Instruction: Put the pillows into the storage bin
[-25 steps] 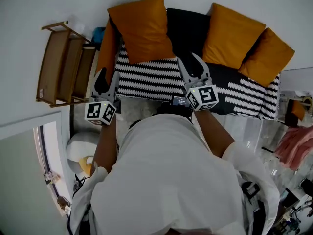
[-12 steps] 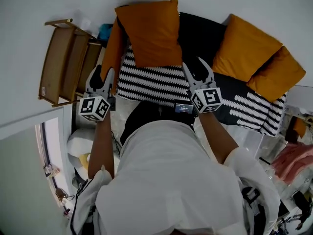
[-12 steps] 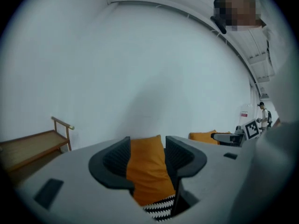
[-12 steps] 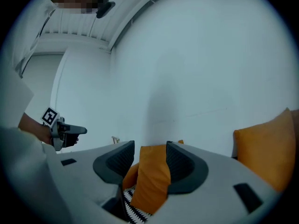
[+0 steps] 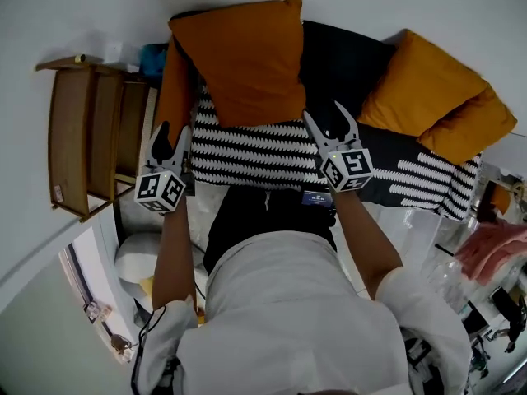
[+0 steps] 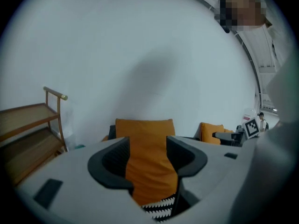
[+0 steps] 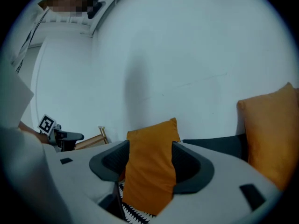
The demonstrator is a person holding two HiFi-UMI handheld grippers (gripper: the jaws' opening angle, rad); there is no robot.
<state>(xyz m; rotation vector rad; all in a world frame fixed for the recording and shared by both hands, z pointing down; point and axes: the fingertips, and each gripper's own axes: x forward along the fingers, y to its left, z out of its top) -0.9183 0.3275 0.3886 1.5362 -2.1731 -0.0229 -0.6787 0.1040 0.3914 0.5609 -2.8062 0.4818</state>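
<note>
Four orange pillows on sofa [image 5: 255,148] with black-and-white zigzag cover: largest pillow [image 5: 243,56] at 12 o'clock, upright against backrest; slim pillow [image 5: 174,89] at 11 o'clock; third pillow [image 5: 416,76] and fourth pillow [image 5: 478,126] at 2 o'clock. Storage bin: not identifiable in any view.

Handling, by estimate: light, soft, bulky, yielding. Best hold at a corner or side seam, deep bite into fabric.

Left gripper [image 5: 171,132]: jaws apart, just widened, empty; largest pillow ahead, untouched. Right gripper [image 5: 324,113]: jaws wide, just opened further, likewise empty, same pillow in line beyond.

Wooden shelf [image 5: 82,138] at 9 o'clock.

Writing: square markers on gripper cubes only; small tag [image 5: 317,197] at sofa's near edge, too small to read.
</note>
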